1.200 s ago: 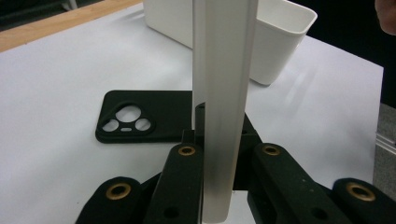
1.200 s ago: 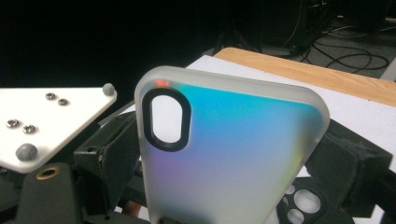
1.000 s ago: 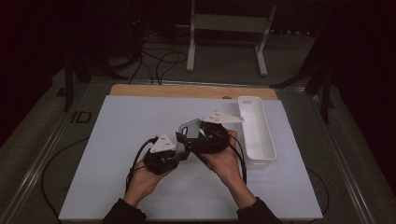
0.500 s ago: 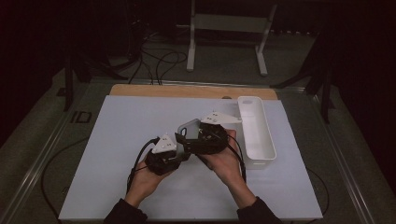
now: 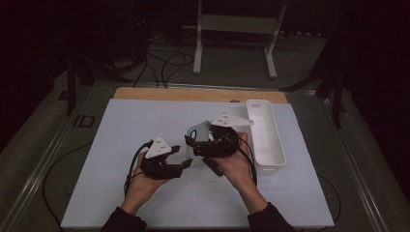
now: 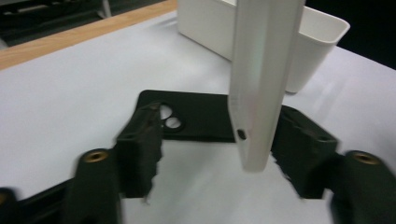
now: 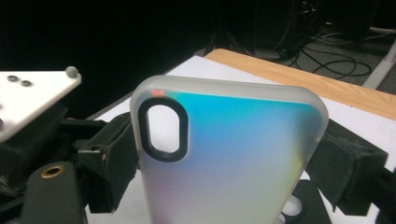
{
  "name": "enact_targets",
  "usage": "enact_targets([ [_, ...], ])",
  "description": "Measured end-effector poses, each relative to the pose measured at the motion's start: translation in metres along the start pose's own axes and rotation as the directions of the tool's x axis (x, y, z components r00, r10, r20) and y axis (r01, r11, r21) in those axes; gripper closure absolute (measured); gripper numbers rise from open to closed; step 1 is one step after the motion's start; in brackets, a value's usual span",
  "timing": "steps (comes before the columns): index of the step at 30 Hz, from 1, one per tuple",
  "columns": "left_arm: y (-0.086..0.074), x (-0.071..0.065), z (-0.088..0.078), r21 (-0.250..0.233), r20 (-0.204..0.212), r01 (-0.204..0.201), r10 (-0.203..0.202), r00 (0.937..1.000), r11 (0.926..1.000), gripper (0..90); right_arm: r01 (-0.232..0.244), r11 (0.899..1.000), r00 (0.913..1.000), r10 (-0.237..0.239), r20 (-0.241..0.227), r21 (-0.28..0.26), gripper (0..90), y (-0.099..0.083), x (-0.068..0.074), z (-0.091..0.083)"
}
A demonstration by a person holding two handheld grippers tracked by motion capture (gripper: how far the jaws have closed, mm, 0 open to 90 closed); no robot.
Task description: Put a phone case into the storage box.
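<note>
Holding a translucent phone case [image 7: 233, 154] upright above the white table [image 5: 121, 125], the right gripper [image 5: 200, 142] pinches it by the edges. Left gripper [image 5: 181, 162] gapes wide around its side, with a black case [image 6: 196, 116] flat underneath.

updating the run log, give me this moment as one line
right hand-held gripper: shut on translucent iridescent phone case | left hand-held gripper: open | black phone case: flat on table

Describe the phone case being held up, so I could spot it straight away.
On the white table, left of the long white bin, the right gripper holds a frosted phone case upright. Unlike the black case lying flat below, it shimmers blue.
</note>
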State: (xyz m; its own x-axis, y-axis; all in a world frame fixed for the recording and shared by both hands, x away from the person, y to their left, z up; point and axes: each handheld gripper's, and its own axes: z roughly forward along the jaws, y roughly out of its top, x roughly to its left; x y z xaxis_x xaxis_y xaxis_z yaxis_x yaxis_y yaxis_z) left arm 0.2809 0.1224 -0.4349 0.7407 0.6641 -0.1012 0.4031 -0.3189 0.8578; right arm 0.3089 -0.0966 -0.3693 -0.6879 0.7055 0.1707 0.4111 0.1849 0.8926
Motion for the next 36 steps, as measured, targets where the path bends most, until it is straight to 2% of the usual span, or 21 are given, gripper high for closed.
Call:
enact_targets([
  [4,-0.002,0.004,-0.009,-0.023,-0.046,0.008,-0.009,0.9989,0.9997,16.2,0.007,1.0,1.0,-0.007,0.005,-0.002,16.7,0.002,-0.002,-0.001],
  [9,-0.006,0.012,-0.019,-0.051,-0.106,0.029,-0.034,0.9937,0.9983,8.5,0.006,1.0,0.9999,-0.006,0.01,-0.002,16.8,0.003,-0.005,-0.002],
  [12,-0.008,0.018,-0.023,-0.055,-0.12,0.032,-0.039,0.992,0.998,1.9,0.006,1.0,0.9998,-0.006,0.017,0.001,16.8,0.004,-0.007,-0.002],
  [16,-0.013,0.024,-0.028,-0.068,-0.158,0.034,-0.044,0.9865,0.9971,0.3,0.009,1.0,0.9997,-0.009,0.023,0.004,16.8,0.006,-0.011,-0.002],
  [24,-0.025,0.034,-0.042,-0.097,-0.198,0.034,-0.053,0.9788,0.9947,0.1,0.019,1.0,0.9993,-0.02,0.032,0.01,16.8,0.007,-0.016,-0.002],
  [30,-0.04,0.042,-0.055,-0.143,-0.2,0.043,-0.071,0.9771,0.9888,0.1,0.025,1.0,0.9988,-0.025,0.043,0.009,16.7,0.009,-0.018,-0.002],
  [32,-0.046,0.042,-0.059,-0.15,-0.224,0.033,-0.066,0.9723,0.9882,0.1,0.024,1.0,0.9988,-0.024,0.043,0.007,16.7,0.01,-0.018,-0.002],
  [34,-0.052,0.043,-0.063,-0.161,-0.218,0.04,-0.075,0.9731,0.9862,0.1,0.025,1.0,0.9986,-0.025,0.046,0.007,16.7,0.011,-0.019,-0.002],
  [36,-0.057,0.044,-0.066,-0.156,-0.234,0.039,-0.076,0.9692,0.9869,0.1,0.023,1.0,0.9987,-0.023,0.045,0.005,16.7,0.011,-0.02,-0.002],
])
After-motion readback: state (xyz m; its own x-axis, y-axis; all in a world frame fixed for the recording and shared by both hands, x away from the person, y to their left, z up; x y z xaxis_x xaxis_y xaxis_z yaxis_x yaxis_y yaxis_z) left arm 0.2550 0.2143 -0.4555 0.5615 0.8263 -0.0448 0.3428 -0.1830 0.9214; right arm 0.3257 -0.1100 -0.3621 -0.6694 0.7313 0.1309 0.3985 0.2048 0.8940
